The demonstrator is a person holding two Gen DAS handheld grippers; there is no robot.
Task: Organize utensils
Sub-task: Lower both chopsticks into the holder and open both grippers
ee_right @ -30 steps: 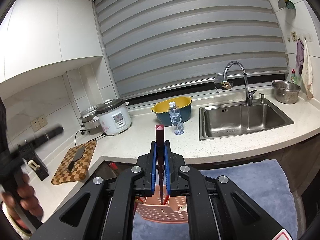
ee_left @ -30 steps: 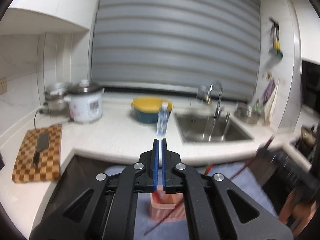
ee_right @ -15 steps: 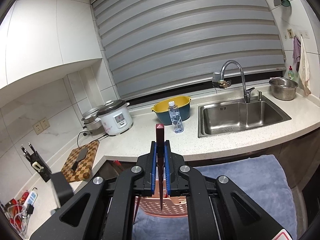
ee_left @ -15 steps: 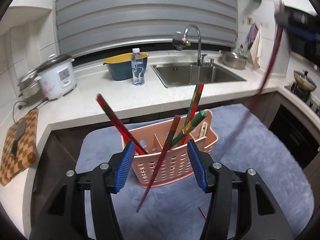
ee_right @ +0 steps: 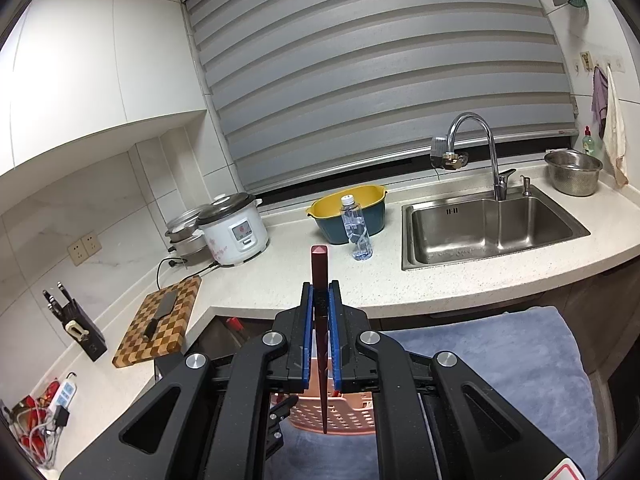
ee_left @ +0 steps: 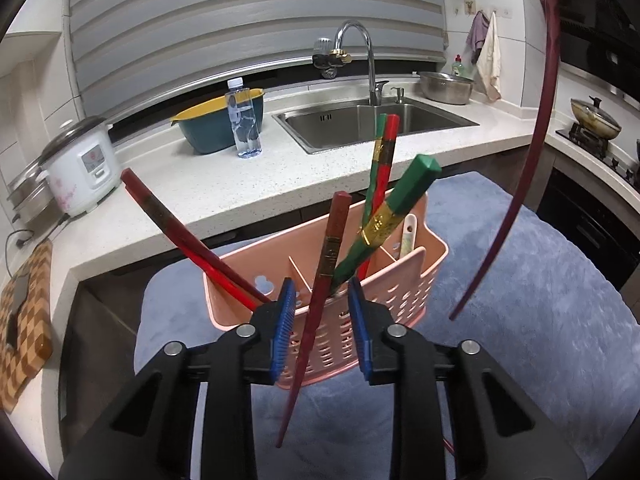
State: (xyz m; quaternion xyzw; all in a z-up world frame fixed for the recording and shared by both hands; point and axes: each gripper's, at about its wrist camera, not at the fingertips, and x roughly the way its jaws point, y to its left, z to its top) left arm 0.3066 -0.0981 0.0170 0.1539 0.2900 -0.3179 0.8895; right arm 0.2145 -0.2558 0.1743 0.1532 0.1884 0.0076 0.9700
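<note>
A pink slotted basket (ee_left: 404, 280) stands on a blue mat and holds several red and green chopsticks and a white spoon (ee_left: 410, 232). One red chopstick (ee_left: 334, 248) leans against the basket's front, its tip on the mat. My left gripper (ee_left: 320, 285) straddles this chopstick. Its jaws are closing, but the blue pads (ee_left: 285, 320) stand clear of it on both sides. My right gripper (ee_right: 319, 300) is shut on a dark red chopstick (ee_right: 319, 264), held upright above the basket (ee_right: 344, 416). That chopstick (ee_left: 549, 120) shows as a curved line at the right of the left wrist view.
The blue mat (ee_left: 540, 300) lies on a surface in front of a white counter (ee_right: 400, 280) with a sink (ee_right: 492, 232), water bottle (ee_right: 356, 232), yellow-and-teal bowl (ee_right: 348, 212) and rice cooker (ee_right: 236, 232). A checkered board with a knife (ee_right: 160, 320) and a knife block (ee_right: 76, 328) stand at left.
My left gripper has dropped down to the basket, opened wide, then narrowed around the leaning red chopstick. The right gripper has kept still with its chopstick.
</note>
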